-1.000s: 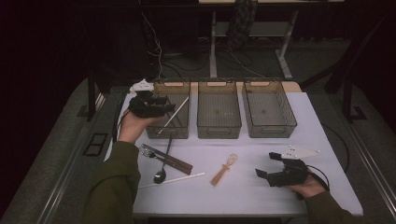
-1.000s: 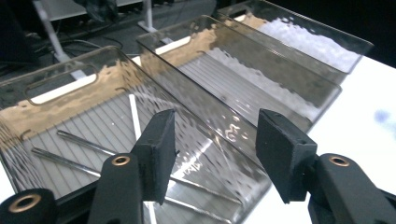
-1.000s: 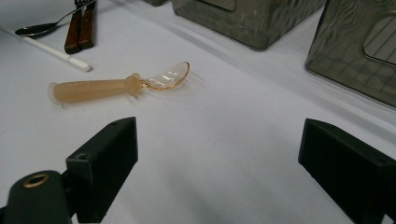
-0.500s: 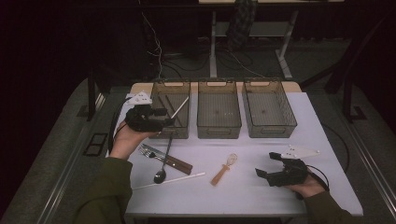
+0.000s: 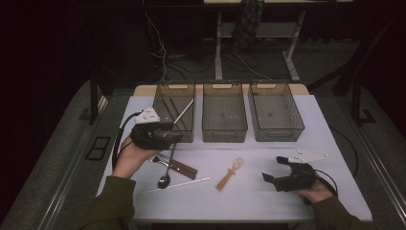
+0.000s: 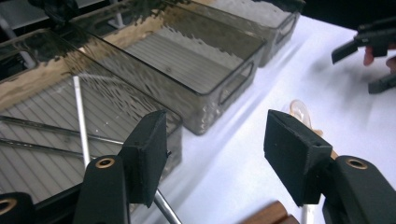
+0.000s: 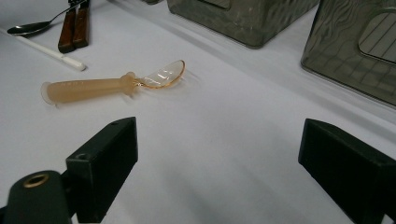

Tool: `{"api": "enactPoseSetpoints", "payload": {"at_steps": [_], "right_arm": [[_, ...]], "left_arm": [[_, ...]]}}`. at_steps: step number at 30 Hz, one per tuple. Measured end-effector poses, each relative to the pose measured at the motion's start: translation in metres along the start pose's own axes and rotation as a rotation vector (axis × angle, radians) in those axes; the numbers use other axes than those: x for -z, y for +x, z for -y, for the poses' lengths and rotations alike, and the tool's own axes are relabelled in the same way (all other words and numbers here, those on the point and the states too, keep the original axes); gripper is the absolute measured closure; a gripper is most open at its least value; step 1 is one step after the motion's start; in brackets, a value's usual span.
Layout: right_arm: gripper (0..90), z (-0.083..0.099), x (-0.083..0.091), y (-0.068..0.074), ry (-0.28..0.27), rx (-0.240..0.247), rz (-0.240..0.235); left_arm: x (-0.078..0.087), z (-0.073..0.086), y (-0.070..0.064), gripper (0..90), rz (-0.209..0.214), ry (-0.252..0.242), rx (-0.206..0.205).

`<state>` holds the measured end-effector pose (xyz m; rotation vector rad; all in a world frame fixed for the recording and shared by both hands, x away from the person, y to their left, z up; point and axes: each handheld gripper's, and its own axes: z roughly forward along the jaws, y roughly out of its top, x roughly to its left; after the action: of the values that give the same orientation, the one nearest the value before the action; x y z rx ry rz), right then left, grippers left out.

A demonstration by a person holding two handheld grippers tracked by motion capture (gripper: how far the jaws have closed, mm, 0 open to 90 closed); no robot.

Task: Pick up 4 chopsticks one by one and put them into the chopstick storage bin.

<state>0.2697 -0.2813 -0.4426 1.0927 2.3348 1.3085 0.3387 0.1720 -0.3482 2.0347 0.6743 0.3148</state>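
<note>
A person seated at the near side of a white-covered bench [image 5: 268, 158] works with a hand-held gripper in each hand. The left gripper [image 5: 167, 136] is raised at the near edge of the left bin [image 5: 163, 125], the first of three smoked-plastic bins standing in a row along the far half of the bench; its jaws stand apart with nothing between them, as the left gripper view makes plain. Inside that left bin a white stick [image 5: 183, 111] leans from the floor up toward the far right corner.

The middle bin [image 5: 224, 128] and the right bin [image 5: 276, 129] sit just beside it.

On the bench below the left gripper lie a dark metal spoon [image 5: 164, 180], a fork [image 5: 157, 158] and a wooden-handled knife [image 5: 182, 167], bunched together, with a second white stick [image 5: 172, 186] lying just on their near side. A small amber plastic spoon [image 5: 230, 173] rests alone near the middle of the bench, its clear bowl pointing toward the bins.

The right gripper [image 5: 273, 170] is held low over the near right of the bench, well apart from the amber spoon, its jaws wide open and holding nothing; the right gripper view shows bare white cloth between them.
</note>
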Motion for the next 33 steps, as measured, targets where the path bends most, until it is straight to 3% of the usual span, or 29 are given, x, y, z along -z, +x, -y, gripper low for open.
{"api": "enactPoseSetpoints", "payload": {"at_steps": [10,14,19,27,33], "right_arm": [[11.2,0.000,0.000,-0.001,0.002,0.002,-0.004],[11.2,0.001,0.000,-0.001,0.002,0.003,-0.002],[11.2,0.001,0.000,-0.001,0.002,0.005,-0.003],[11.2,0.001,0.000,-0.001,0.007,0.011,-0.007],[11.2,0.001,-0.001,-0.001,0.010,0.012,-0.010]], "left_arm": [[0.011,0.027,-0.013,40.9,0.025,0.013,0.005],[0.017,0.041,-0.019,46.6,0.014,0.020,-0.010],[0.021,0.056,-0.026,57.5,0.030,0.030,-0.023],[0.017,0.073,-0.032,72.0,0.103,0.093,-0.021],[0.009,0.084,-0.035,76.6,0.156,0.144,-0.035]]}}
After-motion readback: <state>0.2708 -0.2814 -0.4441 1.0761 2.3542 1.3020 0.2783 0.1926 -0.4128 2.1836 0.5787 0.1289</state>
